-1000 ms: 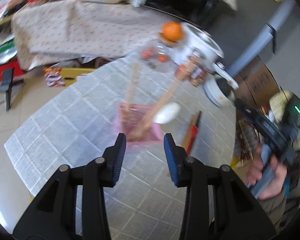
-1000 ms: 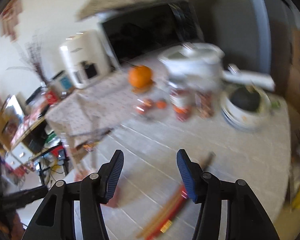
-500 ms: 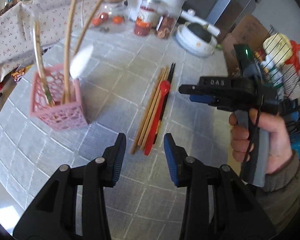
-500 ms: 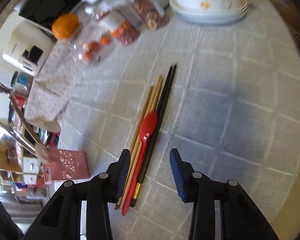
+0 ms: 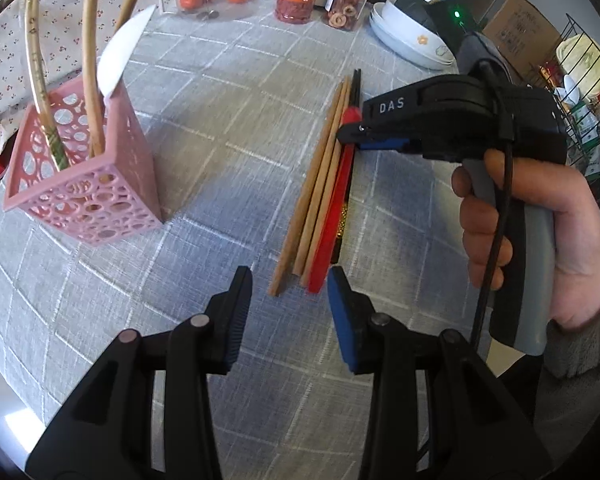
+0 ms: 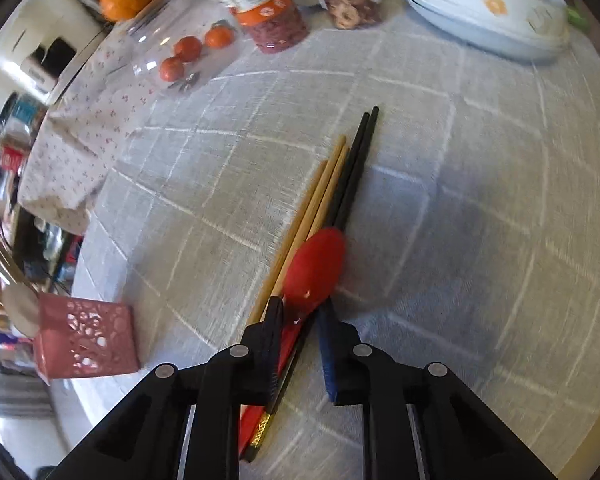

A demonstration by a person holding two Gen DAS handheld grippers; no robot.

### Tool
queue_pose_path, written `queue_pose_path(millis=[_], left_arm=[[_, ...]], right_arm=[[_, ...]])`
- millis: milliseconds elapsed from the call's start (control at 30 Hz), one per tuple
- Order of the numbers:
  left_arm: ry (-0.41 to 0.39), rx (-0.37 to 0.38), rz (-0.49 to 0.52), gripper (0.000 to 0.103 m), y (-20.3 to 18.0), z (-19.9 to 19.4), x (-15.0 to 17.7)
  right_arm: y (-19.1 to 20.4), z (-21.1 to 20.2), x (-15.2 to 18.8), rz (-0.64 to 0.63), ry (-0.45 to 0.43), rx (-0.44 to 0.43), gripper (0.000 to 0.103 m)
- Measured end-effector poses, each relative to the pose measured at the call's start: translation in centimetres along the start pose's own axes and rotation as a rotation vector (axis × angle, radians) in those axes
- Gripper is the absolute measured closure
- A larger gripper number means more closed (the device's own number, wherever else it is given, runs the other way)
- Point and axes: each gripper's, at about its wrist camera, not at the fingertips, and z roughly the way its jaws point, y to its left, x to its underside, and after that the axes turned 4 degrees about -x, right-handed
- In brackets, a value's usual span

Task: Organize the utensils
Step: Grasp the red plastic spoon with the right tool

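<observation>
1. Off to your far left, the pink utensil basket (image 5: 88, 184) stands on the grey checked tablecloth (image 5: 220, 128), already holding wooden-handled utensils.
2. Your left gripper (image 5: 288, 312) hangs partly open and empty, just short of the near ends of the utensil bundle.
3. Wooden chopsticks (image 5: 320, 184), a red spoon (image 6: 314, 268) and black chopsticks (image 6: 356, 160) lie side by side, long axes running away from you.
4. Your right gripper (image 6: 300, 344) is nearest: its jaws are closing across the red spoon's neck, straddling it. Whether the pads press yet, I cannot tell.
</observation>
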Motion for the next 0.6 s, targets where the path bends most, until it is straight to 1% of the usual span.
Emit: queue_pose_path(millis=[33, 67, 133, 200, 333, 433, 567, 600], left_arm=[[0.002, 0.001, -0.003, 0.062, 0.1, 0.1, 0.0], [0.003, 0.005, -0.005, 0.062, 0.1, 0.0, -0.1], [-0.001, 0.009, -0.007, 0.062, 0.1, 0.3, -0.5], [-0.002, 0.011, -0.01, 0.062, 0.4, 0.2, -0.5], [0.005, 0.031, -0.03, 0.062, 0.3, 0.6, -0.6], [0.008, 0.042, -0.034, 0.062, -0.4, 1.2, -1.3], [-0.008, 0.046, -0.05, 0.063, -1.7, 2.5, -3.4], [-0.013, 0.041, -0.055, 0.065, -2.0, 2.7, -3.9]], right_arm=[[0.0, -0.2, 0.0, -0.005, 0.0, 0.01, 0.096], [-0.1, -0.3, -0.1, -0.005, 0.005, 0.008, 0.098], [-0.1, -1.0, 0.1, -0.018, 0.015, -0.008, 0.098], [-0.3, -1.5, 0.1, -0.034, 0.01, 0.006, 0.098], [-1.2, -2.7, 0.2, -0.013, 0.019, -0.043, 0.098], [-1.7, -4.5, 0.2, -0.012, -0.022, -0.026, 0.098], [-2.9, -6.6, 0.1, 0.022, -0.082, -0.021, 0.098], [-3.3, -7.3, 0.2, 0.034, -0.104, -0.02, 0.098]])
